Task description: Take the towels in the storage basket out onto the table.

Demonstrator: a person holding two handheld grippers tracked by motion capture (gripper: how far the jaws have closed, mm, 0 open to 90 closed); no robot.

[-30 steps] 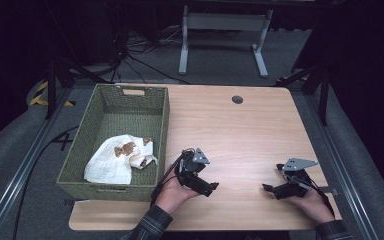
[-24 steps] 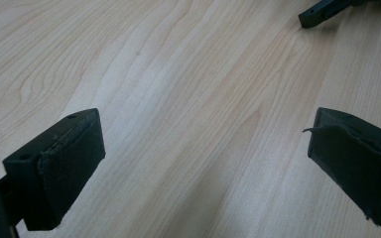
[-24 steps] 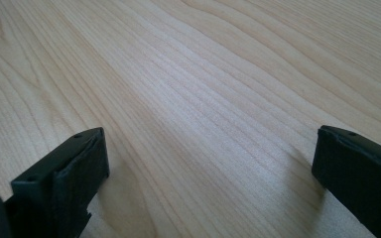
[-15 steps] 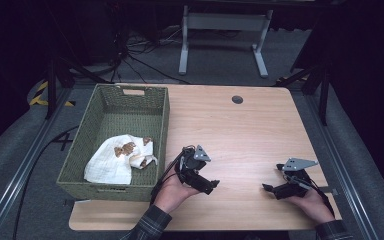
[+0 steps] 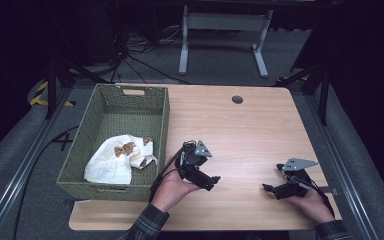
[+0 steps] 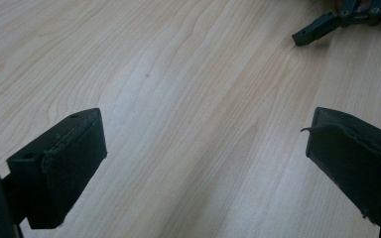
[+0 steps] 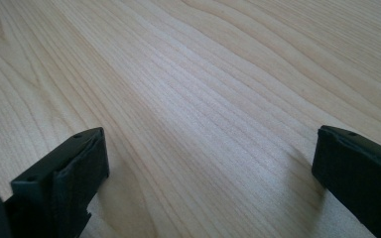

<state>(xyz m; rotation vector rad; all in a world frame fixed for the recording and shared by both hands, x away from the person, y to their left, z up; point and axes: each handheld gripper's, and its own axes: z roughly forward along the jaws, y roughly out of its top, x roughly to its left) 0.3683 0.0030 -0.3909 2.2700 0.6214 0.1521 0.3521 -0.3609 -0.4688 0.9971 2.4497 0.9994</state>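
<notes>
My left gripper (image 5: 215, 180) lies low over the wooden table (image 5: 240, 135), just right of a green woven basket (image 5: 112, 107), and points right. Its jaws stand wide apart in the left gripper view (image 6: 203, 163) with bare wood between them. My right gripper (image 5: 267, 188) rests near the table's front right corner, pointing left. In the right gripper view (image 7: 208, 173) its jaws are also wide apart and hold nothing. The right gripper's tip (image 6: 322, 27) shows far off in the left gripper view. A white cloth with brown patches (image 5: 120, 157) lies crumpled in the basket.
A small round grommet hole (image 5: 237, 99) sits at the table's far edge. A grey metal stand (image 5: 222, 25) and cables lie on the floor beyond the table. The table's front edge is close behind both hands.
The left gripper has turned slightly, its tip swinging a little toward the front right. The right gripper has stayed where it was.
</notes>
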